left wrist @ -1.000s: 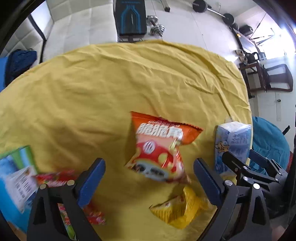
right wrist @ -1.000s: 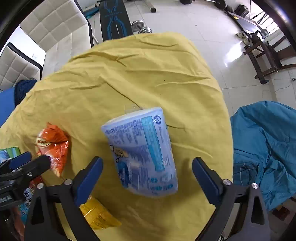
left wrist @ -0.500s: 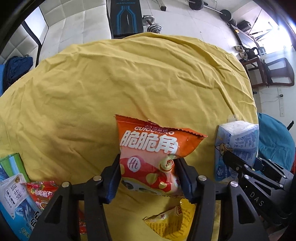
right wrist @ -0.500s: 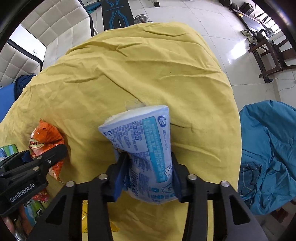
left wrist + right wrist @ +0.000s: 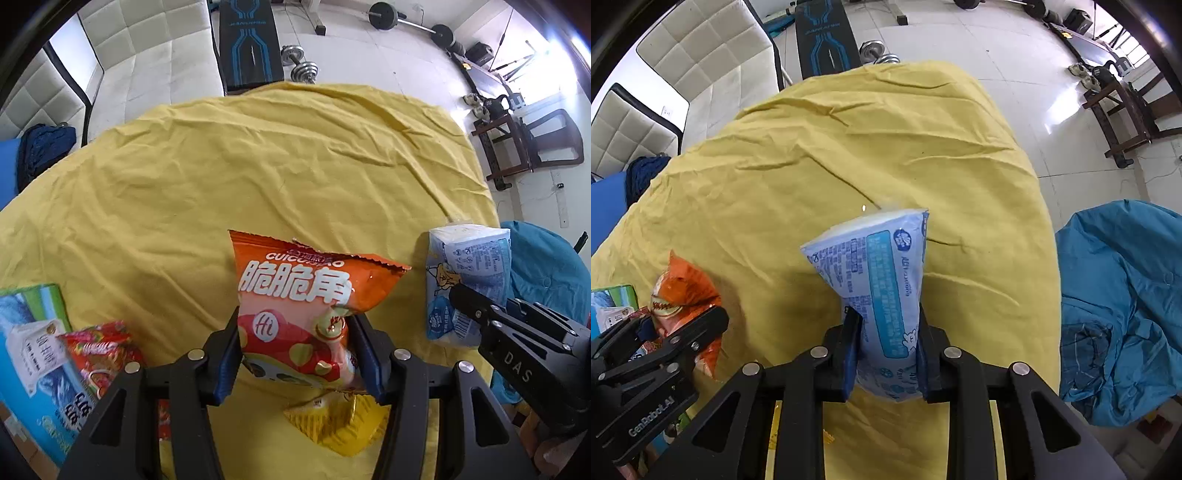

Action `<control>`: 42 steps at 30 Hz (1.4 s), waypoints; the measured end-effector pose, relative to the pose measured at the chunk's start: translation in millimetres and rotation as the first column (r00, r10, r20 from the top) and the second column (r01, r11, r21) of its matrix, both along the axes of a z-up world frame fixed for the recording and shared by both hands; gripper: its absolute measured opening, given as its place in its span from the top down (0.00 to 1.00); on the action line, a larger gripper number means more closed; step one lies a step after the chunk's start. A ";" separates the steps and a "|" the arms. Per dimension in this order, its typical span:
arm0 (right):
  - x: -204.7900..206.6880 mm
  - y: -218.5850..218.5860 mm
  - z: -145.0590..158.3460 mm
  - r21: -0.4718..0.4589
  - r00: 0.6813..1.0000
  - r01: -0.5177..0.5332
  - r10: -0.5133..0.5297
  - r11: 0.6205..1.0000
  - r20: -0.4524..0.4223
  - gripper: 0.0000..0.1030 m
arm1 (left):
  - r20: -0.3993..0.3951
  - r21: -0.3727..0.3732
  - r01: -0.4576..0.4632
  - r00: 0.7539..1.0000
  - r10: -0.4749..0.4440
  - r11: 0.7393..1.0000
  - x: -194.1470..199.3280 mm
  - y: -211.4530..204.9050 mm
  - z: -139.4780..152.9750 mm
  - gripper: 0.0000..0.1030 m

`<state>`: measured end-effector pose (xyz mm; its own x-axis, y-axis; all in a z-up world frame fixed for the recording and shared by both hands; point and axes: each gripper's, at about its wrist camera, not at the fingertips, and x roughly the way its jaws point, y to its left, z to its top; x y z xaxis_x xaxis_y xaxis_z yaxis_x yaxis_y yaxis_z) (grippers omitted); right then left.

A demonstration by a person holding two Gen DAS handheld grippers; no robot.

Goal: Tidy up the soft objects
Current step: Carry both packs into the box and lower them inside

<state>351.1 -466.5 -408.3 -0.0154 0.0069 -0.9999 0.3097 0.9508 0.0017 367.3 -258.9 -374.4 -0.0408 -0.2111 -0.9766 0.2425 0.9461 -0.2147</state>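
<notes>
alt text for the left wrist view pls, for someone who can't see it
The left gripper is shut on an orange snack bag above a wrinkled yellow cloth. A yellow packet lies under it, a red packet and a blue-green box sit to the left, and the right gripper holds a pale blue tissue pack.

Count, both wrist views:
- orange snack bag (image 5: 295, 306): 1
- blue tissue pack (image 5: 882, 291): 1
- yellow snack bag (image 5: 340, 421): 1
- red snack bag (image 5: 99, 350): 1
- blue-green box (image 5: 33, 354): 1
- yellow cloth (image 5: 258, 166): 1
- grippers: 2, left (image 5: 295, 356) and right (image 5: 884, 356)
</notes>
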 end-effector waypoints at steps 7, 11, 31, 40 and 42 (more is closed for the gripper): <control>-19.2 5.9 36.5 0.038 0.998 0.007 -0.009 0.999 0.058 0.75 | 0.058 -0.049 -0.013 0.998 0.016 0.999 -15.4 21.8 40.1 0.50; -39.5 17.5 67.4 0.071 0.994 -0.009 0.001 0.997 0.113 0.75 | 0.103 -0.078 -0.027 0.994 0.035 0.997 -28.8 47.9 71.8 0.50; -111.1 262.9 189.1 0.216 0.936 -0.266 0.197 0.940 0.292 0.75 | 0.212 -0.093 -0.196 0.954 0.212 0.976 -107.3 285.4 158.0 0.50; -100.0 375.9 140.9 0.217 0.934 -0.331 0.286 0.918 0.215 0.75 | 0.176 -0.046 -0.291 0.939 0.294 0.956 -108.7 379.3 123.9 0.50; -97.2 389.5 126.4 0.202 0.934 -0.336 0.299 0.920 0.194 0.75 | 0.155 -0.031 -0.301 0.940 0.302 0.953 -106.0 394.2 109.9 0.50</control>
